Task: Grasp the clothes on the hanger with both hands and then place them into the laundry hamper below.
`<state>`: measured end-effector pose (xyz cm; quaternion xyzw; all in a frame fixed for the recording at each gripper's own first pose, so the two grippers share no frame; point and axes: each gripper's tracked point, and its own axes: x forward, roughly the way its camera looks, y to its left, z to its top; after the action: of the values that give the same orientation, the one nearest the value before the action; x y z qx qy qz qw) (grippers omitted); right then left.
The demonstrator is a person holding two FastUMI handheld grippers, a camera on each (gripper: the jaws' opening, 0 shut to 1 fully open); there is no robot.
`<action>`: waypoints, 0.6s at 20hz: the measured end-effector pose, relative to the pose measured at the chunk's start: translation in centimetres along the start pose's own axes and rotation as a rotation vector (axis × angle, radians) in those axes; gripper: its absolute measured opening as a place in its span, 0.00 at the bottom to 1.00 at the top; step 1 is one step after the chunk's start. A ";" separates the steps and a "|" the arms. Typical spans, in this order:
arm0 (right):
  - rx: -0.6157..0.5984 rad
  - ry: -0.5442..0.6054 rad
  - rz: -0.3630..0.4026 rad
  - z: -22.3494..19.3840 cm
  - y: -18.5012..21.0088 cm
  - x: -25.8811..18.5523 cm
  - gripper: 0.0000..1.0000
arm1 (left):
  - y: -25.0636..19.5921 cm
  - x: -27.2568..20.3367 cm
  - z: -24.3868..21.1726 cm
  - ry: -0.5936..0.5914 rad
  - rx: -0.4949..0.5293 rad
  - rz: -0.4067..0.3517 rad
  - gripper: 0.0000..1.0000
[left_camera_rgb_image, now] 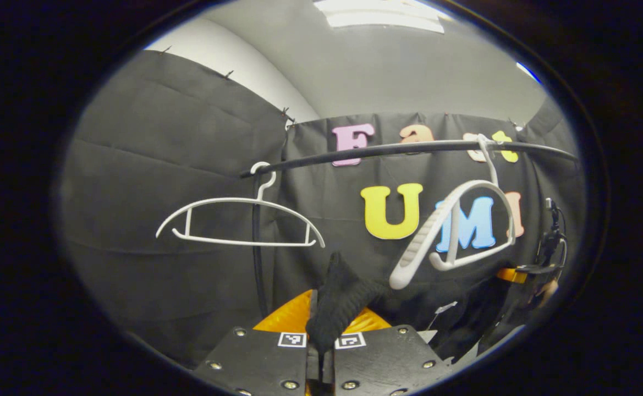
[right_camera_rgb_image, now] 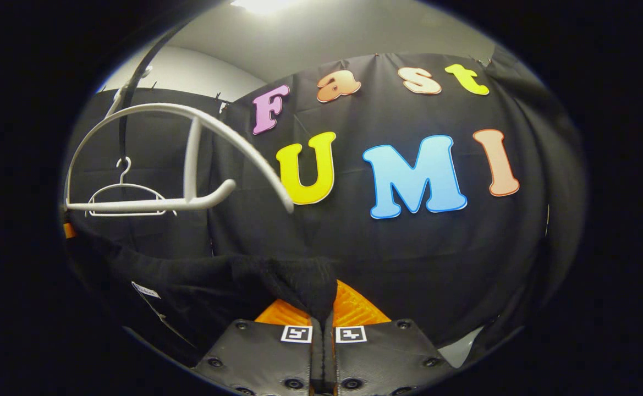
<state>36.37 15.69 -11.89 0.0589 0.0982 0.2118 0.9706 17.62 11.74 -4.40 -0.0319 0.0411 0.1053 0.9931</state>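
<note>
A black garment [left_camera_rgb_image: 349,297] hangs between the two grippers, off its hanger. My left gripper [left_camera_rgb_image: 321,344] is shut on one bunched end of it, which sticks up from between the fingers. My right gripper [right_camera_rgb_image: 322,324] is shut on the other end of the black garment [right_camera_rgb_image: 216,280], which stretches away to the left with a white tag showing. A bare white hanger [left_camera_rgb_image: 453,231] swings tilted on the black rail [left_camera_rgb_image: 409,148] just above the cloth; the same white hanger [right_camera_rgb_image: 189,159] is at upper left in the right gripper view. The right gripper [left_camera_rgb_image: 541,264] appears far right in the left gripper view.
A second bare white hanger [left_camera_rgb_image: 241,220] hangs at the rail's left end, small and farther off as the second hanger [right_camera_rgb_image: 126,195] in the right gripper view. Black cloth walls close in the booth on all sides. A black upright post [left_camera_rgb_image: 256,242] stands below the rail's left end.
</note>
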 end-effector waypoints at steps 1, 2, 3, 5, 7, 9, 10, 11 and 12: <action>-0.006 0.000 -0.003 0.0 0.1 -0.8 0.01 | -0.2 -0.5 -0.4 0.007 0.004 -0.008 0.04; -0.007 -0.002 -0.006 -0.2 0.3 -1.6 0.00 | -0.6 -1.0 -0.7 0.015 0.007 -0.019 0.04; -0.004 -0.006 -0.010 -0.1 0.5 -2.5 0.00 | -1.0 -1.4 -1.1 0.022 0.010 -0.034 0.04; -0.002 -0.004 -0.015 -0.4 1.0 -4.1 0.01 | -2.1 -2.0 -1.7 0.031 0.021 -0.071 0.04; -0.003 0.000 -0.023 -0.9 1.4 -6.0 0.02 | -3.5 -2.7 -2.3 0.041 0.025 -0.120 0.04; -0.002 0.013 -0.026 -1.6 2.0 -7.6 0.02 | -4.9 -3.4 -3.1 0.051 0.015 -0.177 0.04; 0.000 0.017 -0.028 -1.9 2.3 -8.5 0.01 | -5.8 -3.7 -3.6 0.055 0.015 -0.202 0.04; 0.005 0.019 -0.030 -2.2 2.7 -9.3 0.02 | -6.7 -4.2 -4.1 0.059 0.012 -0.227 0.04; 0.010 0.024 -0.034 -2.6 3.0 -10.1 0.01 | -7.6 -4.6 -4.3 0.059 0.007 -0.254 0.04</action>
<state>25.62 14.38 -12.28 0.0596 0.1121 0.1956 0.9724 14.39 3.02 -7.86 -0.0364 0.0664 -0.0223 0.9969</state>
